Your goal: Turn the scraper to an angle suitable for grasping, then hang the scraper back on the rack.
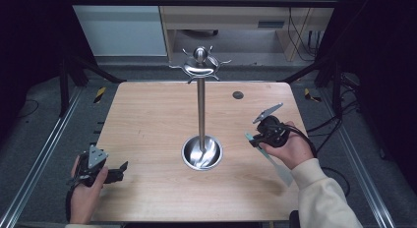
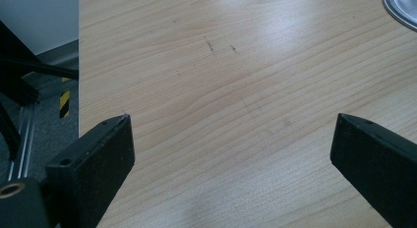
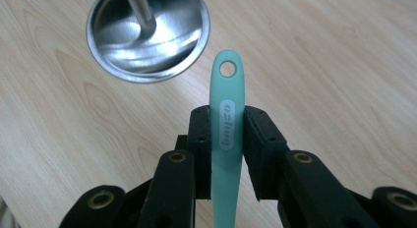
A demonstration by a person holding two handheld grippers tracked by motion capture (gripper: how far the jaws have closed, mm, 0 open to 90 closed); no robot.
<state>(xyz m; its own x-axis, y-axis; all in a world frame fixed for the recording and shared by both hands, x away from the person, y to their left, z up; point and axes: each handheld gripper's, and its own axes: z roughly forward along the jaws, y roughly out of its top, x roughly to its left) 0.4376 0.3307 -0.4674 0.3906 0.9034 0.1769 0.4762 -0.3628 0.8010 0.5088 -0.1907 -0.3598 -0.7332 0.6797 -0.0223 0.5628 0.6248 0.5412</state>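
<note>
Teal utensil handle [image 3: 226,121] sits clamped between right gripper's [image 3: 226,115] jaws.

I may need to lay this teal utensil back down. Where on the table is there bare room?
Bare wood runs along the whole left half of the table, between the left gripper and the stand's round base. The far right corner is free apart from a small dark disc. The middle is taken by the hook stand; the right gripper, clamped on the utensil, crowds the right edge.
</note>
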